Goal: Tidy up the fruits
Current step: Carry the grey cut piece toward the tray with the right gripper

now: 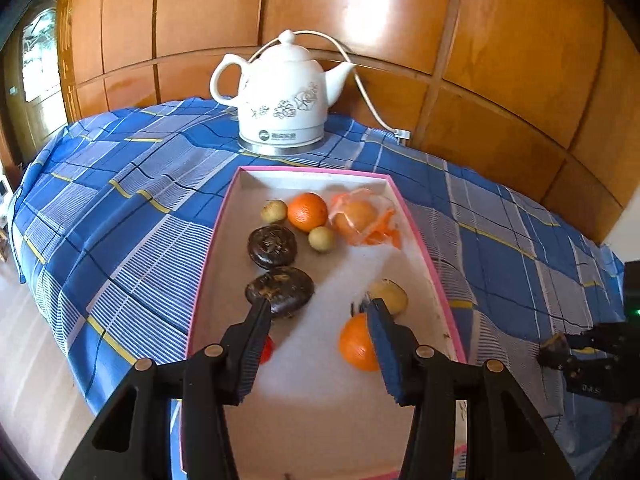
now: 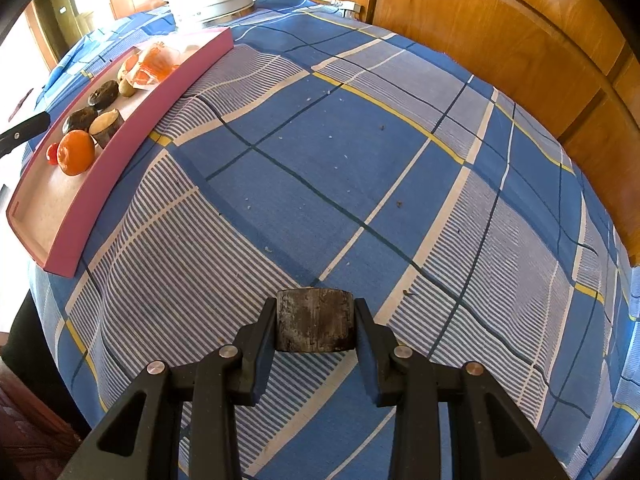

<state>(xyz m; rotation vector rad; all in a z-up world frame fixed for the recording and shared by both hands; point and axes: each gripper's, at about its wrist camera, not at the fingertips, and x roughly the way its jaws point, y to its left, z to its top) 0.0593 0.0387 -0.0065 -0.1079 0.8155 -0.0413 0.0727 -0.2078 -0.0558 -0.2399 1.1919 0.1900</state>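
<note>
A pink-rimmed tray [image 1: 416,232] lies on the checked cloth and holds the fruit. In it are two oranges [image 1: 307,211] [image 1: 356,346], two small tan fruits [image 1: 274,211], two dark round fruits [image 1: 272,247], a peeled orange in plastic wrap [image 1: 360,216], a pale-faced cut chunk [image 1: 390,294] and a small red fruit [image 1: 267,350]. My left gripper [image 1: 318,308] hovers over the tray's near half, open, with nothing between its fingers. To the right of the tray, above the cloth, my right gripper [image 2: 316,308] is shut on a dark cylindrical chunk [image 2: 315,322].
A white ceramic kettle [image 1: 286,92] with a cord stands behind the tray, against the wooden panel wall [image 1: 500,80]. The blue checked cloth [image 2: 360,160] covers the table and carries a few crumbs. The table's left edge drops to the floor [image 1: 32,360].
</note>
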